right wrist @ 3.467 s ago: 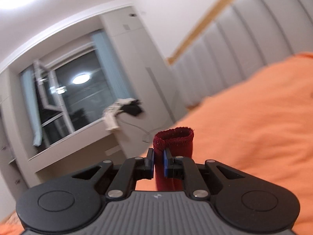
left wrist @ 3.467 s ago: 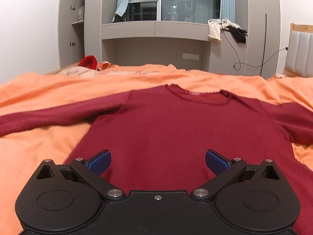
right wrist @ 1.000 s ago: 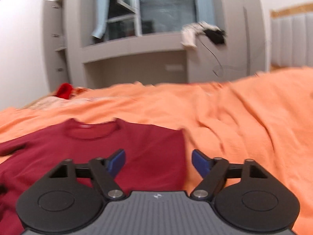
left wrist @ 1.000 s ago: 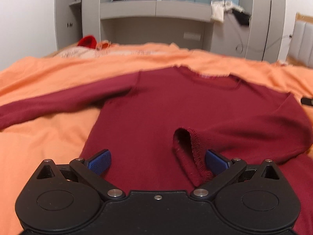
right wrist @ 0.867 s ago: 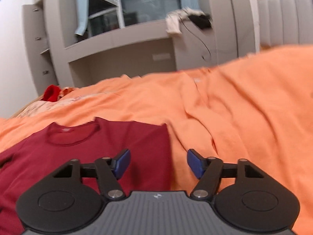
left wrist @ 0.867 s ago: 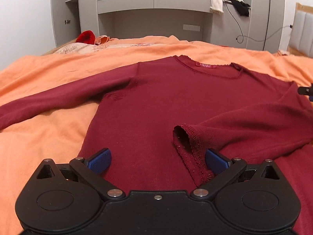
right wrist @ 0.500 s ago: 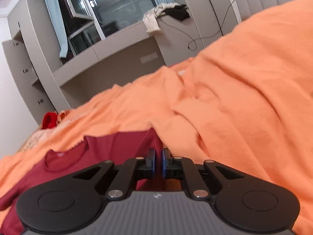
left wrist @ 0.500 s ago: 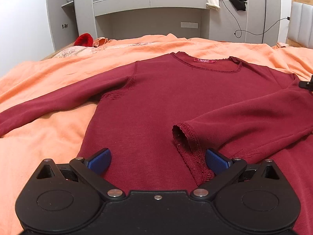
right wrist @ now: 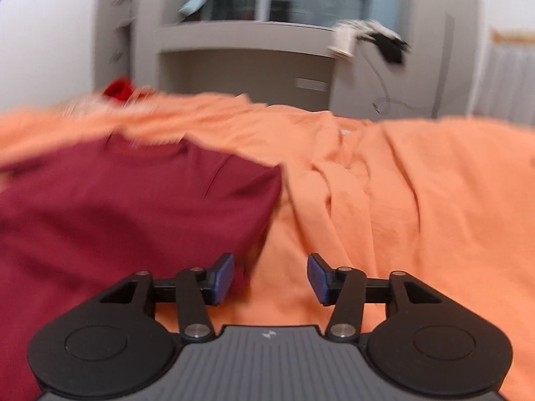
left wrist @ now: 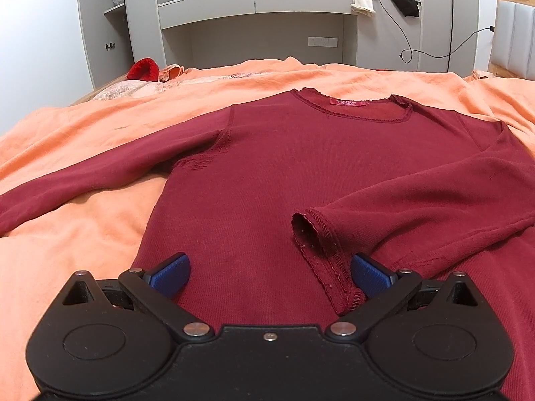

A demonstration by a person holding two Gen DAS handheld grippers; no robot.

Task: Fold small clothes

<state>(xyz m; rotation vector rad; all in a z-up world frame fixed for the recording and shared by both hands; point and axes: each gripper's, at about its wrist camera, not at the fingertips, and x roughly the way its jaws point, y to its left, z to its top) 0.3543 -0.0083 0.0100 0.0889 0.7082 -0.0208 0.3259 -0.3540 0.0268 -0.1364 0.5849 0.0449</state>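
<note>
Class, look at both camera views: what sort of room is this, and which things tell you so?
Most likely a bedroom: an orange bedspread with a dark red top laid on it, a padded headboard at the right, and built-in grey cabinets.

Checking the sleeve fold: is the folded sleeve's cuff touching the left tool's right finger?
Cannot tell. In the left wrist view the cuff reaches the open left tool, its trim meeting the right finger in the image, but no gap or contact shows plainly.

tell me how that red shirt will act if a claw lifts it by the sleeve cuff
The red shirt will probably hang limp: it lies flat and follows the blanket. The folded sleeve would likely unfold and trail, since it only rests loosely on the body. The thin knit looks light, but the ragged cuff may stretch or slip in an open left claw.
</note>
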